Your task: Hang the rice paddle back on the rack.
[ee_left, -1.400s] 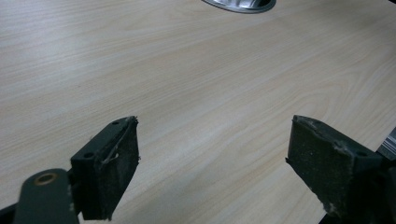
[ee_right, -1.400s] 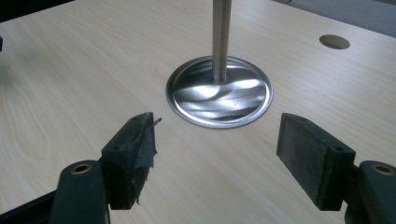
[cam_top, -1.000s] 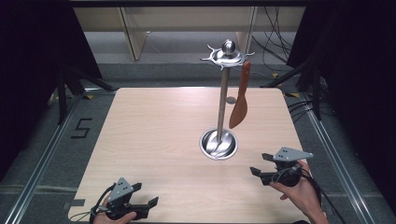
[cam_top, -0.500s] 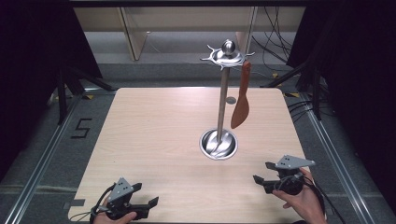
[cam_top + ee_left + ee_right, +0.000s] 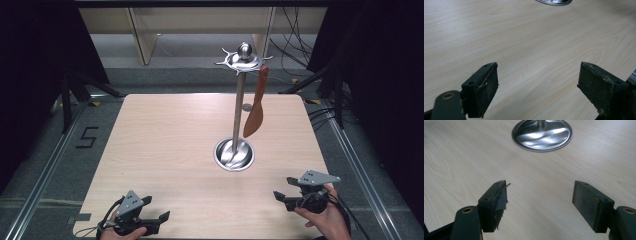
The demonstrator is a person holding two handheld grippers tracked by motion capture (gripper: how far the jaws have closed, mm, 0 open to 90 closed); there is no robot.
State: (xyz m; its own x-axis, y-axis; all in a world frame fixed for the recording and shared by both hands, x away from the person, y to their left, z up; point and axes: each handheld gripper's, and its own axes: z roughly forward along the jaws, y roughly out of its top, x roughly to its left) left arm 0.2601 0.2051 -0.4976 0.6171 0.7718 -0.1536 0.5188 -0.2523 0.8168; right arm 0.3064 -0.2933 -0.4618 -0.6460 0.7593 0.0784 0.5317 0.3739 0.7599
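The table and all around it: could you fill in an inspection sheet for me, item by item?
Surface: pale wood table, bare apart from the stand.
Job's things: steel stand upright on its round base; brown spatula hanging from its top ring.
Clutter: nothing seen.
Grippers: left tool and right tool at the near edge, both open and holding nothing.
Cables: a black one trails from each tool; a bundle lies on the floor behind.
Surroundings: dark curtains at the sides, wooden shelving beyond, a floor mark "5".
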